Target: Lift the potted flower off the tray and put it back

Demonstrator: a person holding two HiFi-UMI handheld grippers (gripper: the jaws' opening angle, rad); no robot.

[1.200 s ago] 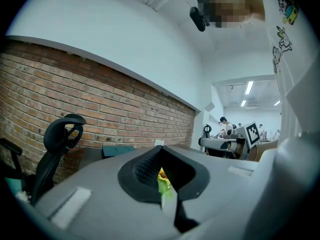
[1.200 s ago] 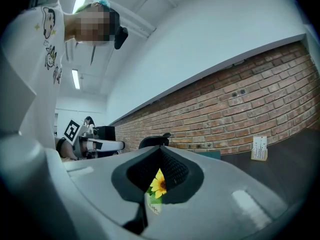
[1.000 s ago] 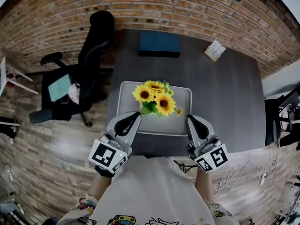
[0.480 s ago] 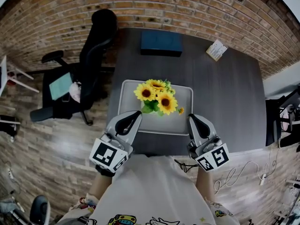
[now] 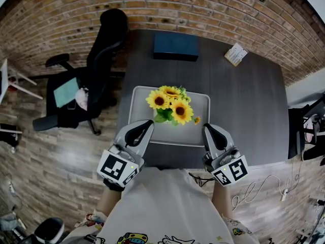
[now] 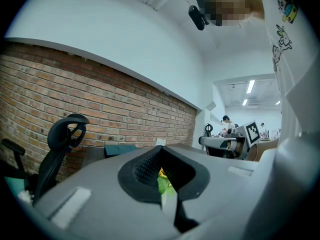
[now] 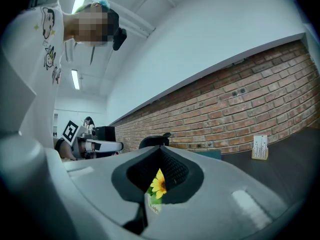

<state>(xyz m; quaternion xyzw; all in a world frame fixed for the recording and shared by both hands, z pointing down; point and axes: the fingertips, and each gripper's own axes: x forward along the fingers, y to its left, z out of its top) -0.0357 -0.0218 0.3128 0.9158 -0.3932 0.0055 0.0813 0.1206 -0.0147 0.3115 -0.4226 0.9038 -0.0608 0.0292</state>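
Note:
A potted flower (image 5: 170, 104) with yellow sunflower heads and green leaves stands on a pale grey tray (image 5: 198, 134) on the dark table (image 5: 238, 100). My left gripper (image 5: 146, 125) hovers at the tray's near left corner, jaws shut and empty. At the near right corner my right gripper (image 5: 206, 129) is likewise shut on nothing. Neither touches the flower. In the left gripper view only a sliver of the plant (image 6: 164, 180) shows past the closed jaws. The right gripper view shows one bloom (image 7: 158, 184) beyond its closed jaws.
A dark blue box (image 5: 175, 46) lies at the table's far edge, and a small card stand (image 5: 235, 54) sits at the far right. A black office chair (image 5: 96, 60) stands left of the table by the brick wall. Cables (image 5: 264, 187) trail on the wooden floor at right.
Both grippers and the flower stay where they were. The whole head view shifts very slightly, and a dark object comes into view on the floor at lower left.

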